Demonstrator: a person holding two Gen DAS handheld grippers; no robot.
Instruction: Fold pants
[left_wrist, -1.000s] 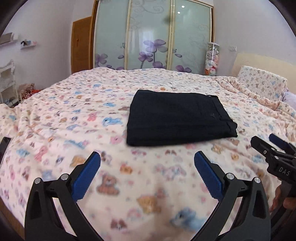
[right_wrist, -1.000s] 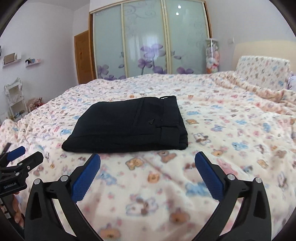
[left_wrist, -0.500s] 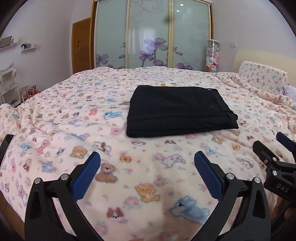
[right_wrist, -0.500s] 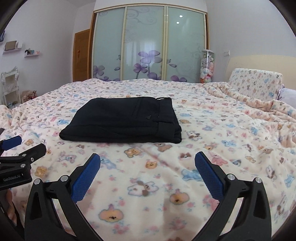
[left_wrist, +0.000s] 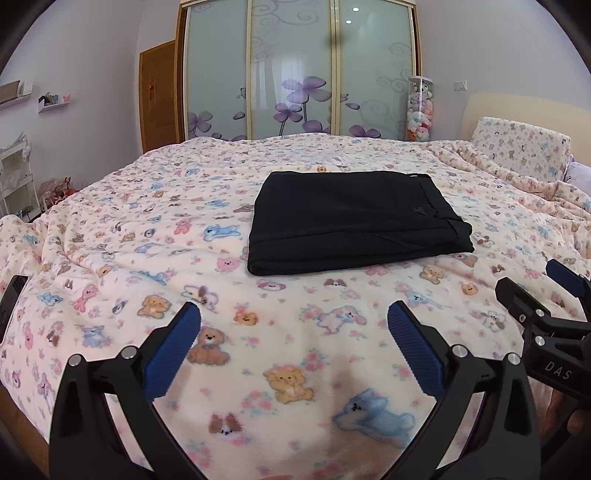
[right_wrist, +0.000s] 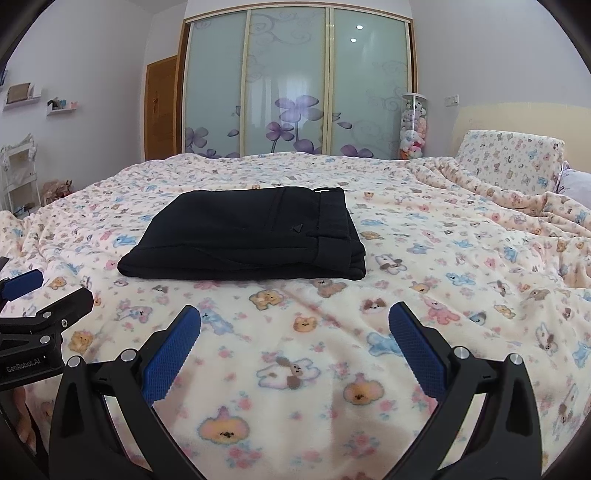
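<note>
Black pants (left_wrist: 351, 218) lie folded into a flat rectangle on the bed, waistband to the right; they also show in the right wrist view (right_wrist: 251, 236). My left gripper (left_wrist: 293, 317) is open and empty, held above the blanket well in front of the pants. My right gripper (right_wrist: 294, 319) is open and empty too, likewise in front of the pants. Each gripper shows at the edge of the other's view: the right one (left_wrist: 543, 291) and the left one (right_wrist: 40, 295).
The bed is covered by a cream blanket (left_wrist: 147, 236) with cartoon animals. A matching pillow (left_wrist: 517, 151) leans on the headboard at right. A sliding wardrobe (left_wrist: 299, 74), a door and a tube of plush toys (left_wrist: 419, 110) stand behind. Shelves are at left.
Both grippers have pulled back and tilted slightly, so the pants sit a little farther away in both views. The pants have not moved. Both grippers stay open.
</note>
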